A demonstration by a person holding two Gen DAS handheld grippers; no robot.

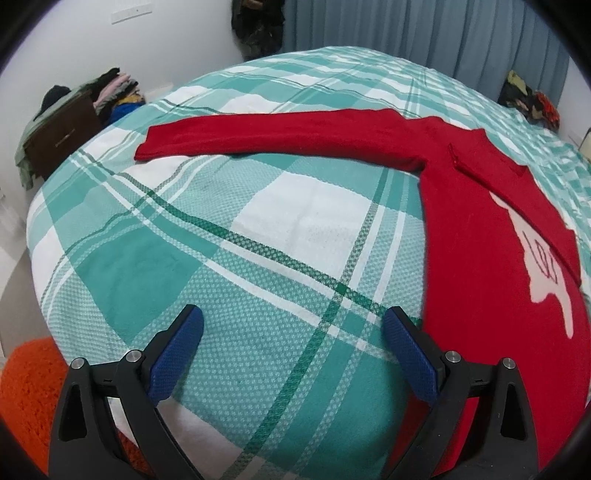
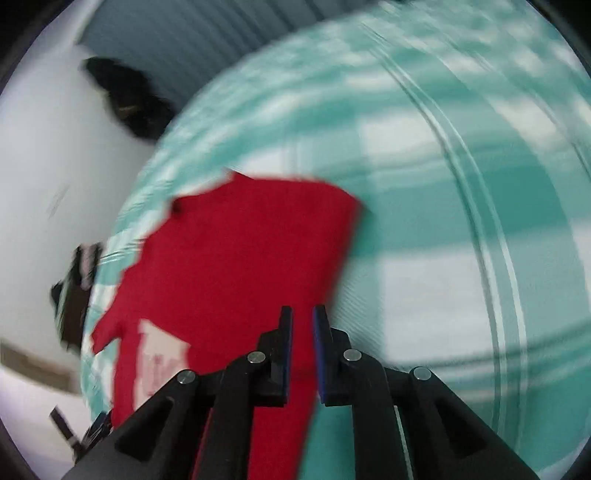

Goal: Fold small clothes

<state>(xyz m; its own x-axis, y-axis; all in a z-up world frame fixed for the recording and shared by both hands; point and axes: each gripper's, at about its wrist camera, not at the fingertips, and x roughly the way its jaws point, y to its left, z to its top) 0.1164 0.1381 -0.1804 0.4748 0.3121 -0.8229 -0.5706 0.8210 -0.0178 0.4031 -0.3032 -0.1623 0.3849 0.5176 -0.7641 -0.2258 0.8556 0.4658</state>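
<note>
A red sweater (image 1: 480, 240) with a white print (image 1: 546, 266) lies flat on the green-and-white plaid bedspread (image 1: 258, 240). One sleeve (image 1: 277, 136) stretches out to the left. My left gripper (image 1: 293, 312) hovers open over bare bedspread, its right finger (image 1: 406, 347) at the sweater's left edge, nothing between the pads. In the blurred right wrist view the sweater (image 2: 240, 251) lies ahead and to the left on the bedspread (image 2: 443, 221). My right gripper (image 2: 303, 312) has its jaws nearly together at the garment's right edge, with red cloth filling the narrow gap.
A dark wooden nightstand (image 1: 61, 140) with a pile of clothes (image 1: 114, 88) stands left of the bed. An orange rug (image 1: 26, 398) lies at the lower left. Blue curtains (image 1: 406, 26) hang behind, and colourful clothes (image 1: 532, 99) sit at the far right.
</note>
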